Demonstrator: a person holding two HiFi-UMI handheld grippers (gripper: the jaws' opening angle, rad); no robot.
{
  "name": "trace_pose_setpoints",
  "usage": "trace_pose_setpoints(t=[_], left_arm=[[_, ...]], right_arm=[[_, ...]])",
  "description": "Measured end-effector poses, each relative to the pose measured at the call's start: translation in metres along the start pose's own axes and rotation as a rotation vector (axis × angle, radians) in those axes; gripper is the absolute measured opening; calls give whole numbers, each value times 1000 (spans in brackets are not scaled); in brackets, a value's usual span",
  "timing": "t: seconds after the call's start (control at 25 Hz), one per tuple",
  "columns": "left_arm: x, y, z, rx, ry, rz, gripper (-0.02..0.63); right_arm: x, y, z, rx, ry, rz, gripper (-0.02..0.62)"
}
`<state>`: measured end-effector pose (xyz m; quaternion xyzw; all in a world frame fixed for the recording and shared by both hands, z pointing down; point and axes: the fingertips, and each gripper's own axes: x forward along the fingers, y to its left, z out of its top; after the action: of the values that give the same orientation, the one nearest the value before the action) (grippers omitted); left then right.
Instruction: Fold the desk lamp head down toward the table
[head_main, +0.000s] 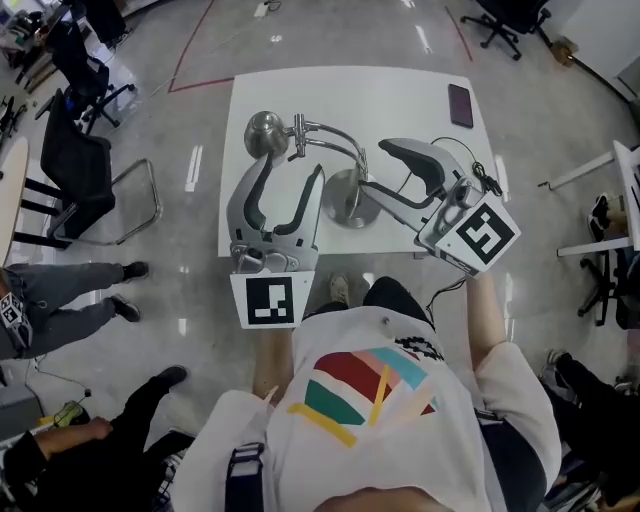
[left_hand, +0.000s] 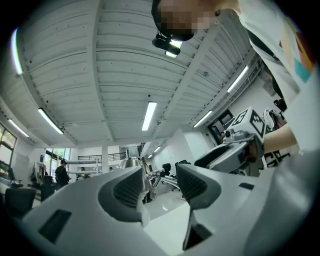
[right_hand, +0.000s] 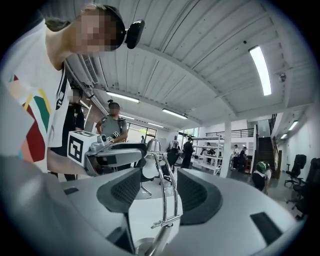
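A chrome desk lamp stands on the white table (head_main: 400, 85). Its dome head (head_main: 265, 133) is at the left, its twin-rod arm (head_main: 335, 140) arches right and down to the round base (head_main: 345, 200). My left gripper (head_main: 290, 172) is open just below the head, which shows beyond its jaws (left_hand: 131, 162); nothing is between the pads. My right gripper (head_main: 375, 168) is open beside the base and lower arm. In the right gripper view the arm rods (right_hand: 163, 185) stand between the jaws without touching the pads, and the head (right_hand: 151, 150) is farther off.
A dark phone (head_main: 461, 105) lies at the table's far right corner. A black cable (head_main: 485, 175) trails by the right gripper. Office chairs (head_main: 85, 170) stand left of the table, and people sit or stand at the lower left (head_main: 60, 300).
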<state>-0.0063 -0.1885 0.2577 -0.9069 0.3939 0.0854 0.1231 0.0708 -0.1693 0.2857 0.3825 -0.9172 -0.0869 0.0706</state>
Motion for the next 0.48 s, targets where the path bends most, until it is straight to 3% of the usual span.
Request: trace_pose_setpoints(t=[0.12, 0.28, 0.4, 0.48], left_arm=[[5, -4, -5, 12, 18, -26, 258], [17, -8, -14, 50, 49, 8, 256], [26, -10, -14, 78, 89, 40, 206], [25, -7, -17, 122, 140, 57, 118]], right_arm=[[16, -14, -6, -6, -8, 55, 230], [31, -26, -19, 20, -13, 132, 230], [36, -28, -21, 37, -19, 211, 230], [43, -22, -22, 33, -2, 270, 230]])
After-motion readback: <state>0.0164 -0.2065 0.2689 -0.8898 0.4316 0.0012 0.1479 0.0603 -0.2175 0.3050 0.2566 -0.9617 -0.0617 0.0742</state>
